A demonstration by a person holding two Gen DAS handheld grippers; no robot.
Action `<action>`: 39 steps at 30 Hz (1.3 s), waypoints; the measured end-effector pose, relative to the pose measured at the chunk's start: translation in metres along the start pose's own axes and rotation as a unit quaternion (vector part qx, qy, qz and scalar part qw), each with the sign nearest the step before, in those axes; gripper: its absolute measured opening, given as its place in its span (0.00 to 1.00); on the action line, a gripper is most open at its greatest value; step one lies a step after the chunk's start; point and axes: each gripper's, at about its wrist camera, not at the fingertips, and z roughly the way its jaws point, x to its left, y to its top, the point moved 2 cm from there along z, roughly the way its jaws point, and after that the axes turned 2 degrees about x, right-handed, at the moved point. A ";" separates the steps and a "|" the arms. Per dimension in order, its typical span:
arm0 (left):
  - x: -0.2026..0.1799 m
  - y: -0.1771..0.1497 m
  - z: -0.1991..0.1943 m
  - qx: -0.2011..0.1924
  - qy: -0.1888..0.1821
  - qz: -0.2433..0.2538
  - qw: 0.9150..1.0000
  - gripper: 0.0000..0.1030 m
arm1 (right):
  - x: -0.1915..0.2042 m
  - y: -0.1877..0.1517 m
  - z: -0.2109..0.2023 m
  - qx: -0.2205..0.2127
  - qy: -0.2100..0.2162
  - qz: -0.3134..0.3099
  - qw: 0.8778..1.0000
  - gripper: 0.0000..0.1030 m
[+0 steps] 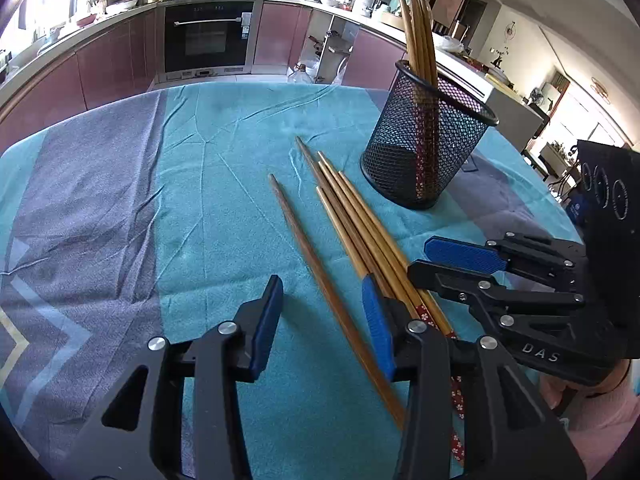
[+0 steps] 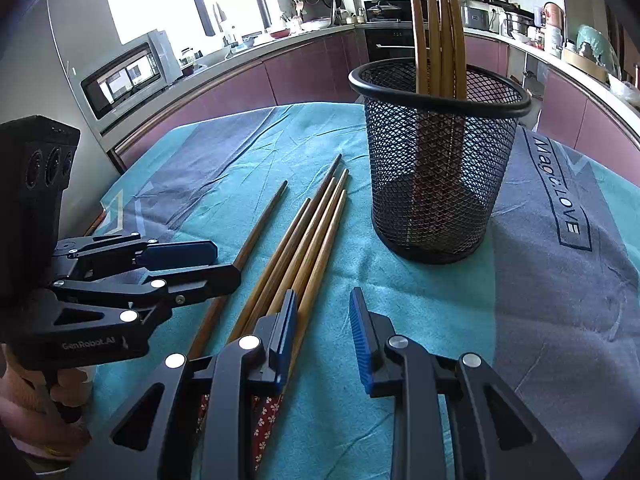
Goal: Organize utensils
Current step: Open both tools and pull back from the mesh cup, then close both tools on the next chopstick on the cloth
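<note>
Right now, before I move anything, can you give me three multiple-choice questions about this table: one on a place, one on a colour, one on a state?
1. Where does the mesh cup stand?
A. On the kitchen counter
B. On the teal cloth, beyond the loose chopsticks
C. On the floor

2. What colour are the gripper pads?
A. Red
B. Yellow
C. Blue

3. In what state is the left gripper?
A. Open, pinching nothing
B. Shut on the cup's rim
C. Shut on a spoon

Answers:
1 B: the cup's base rests on the cloth, behind the chopstick tips.
2 C: both views show blue pads on black fingers.
3 A: its fingers stand apart, and one dark chopstick lies free between them on the cloth.
</note>
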 end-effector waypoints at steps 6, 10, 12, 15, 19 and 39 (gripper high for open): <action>-0.006 0.000 0.003 0.001 0.010 0.013 1.000 0.39 | 0.001 0.000 0.001 0.001 -0.007 -0.005 1.000 0.24; -0.013 0.002 0.006 0.002 0.026 0.029 0.999 0.37 | 0.004 0.000 0.005 0.005 -0.012 -0.008 1.000 0.22; -0.015 0.003 0.008 0.002 0.033 0.033 0.999 0.33 | 0.005 0.002 0.006 0.005 -0.015 -0.010 1.000 0.21; -0.016 0.004 0.010 0.003 0.040 0.040 0.998 0.29 | 0.004 0.003 0.008 0.005 -0.015 -0.009 1.000 0.19; -0.014 0.002 0.009 0.003 0.047 0.056 0.997 0.23 | 0.003 0.004 0.008 0.005 -0.017 -0.010 1.000 0.14; -0.001 0.016 0.018 0.007 0.049 0.045 0.998 0.20 | 0.003 0.019 0.022 0.006 -0.031 -0.011 0.999 0.12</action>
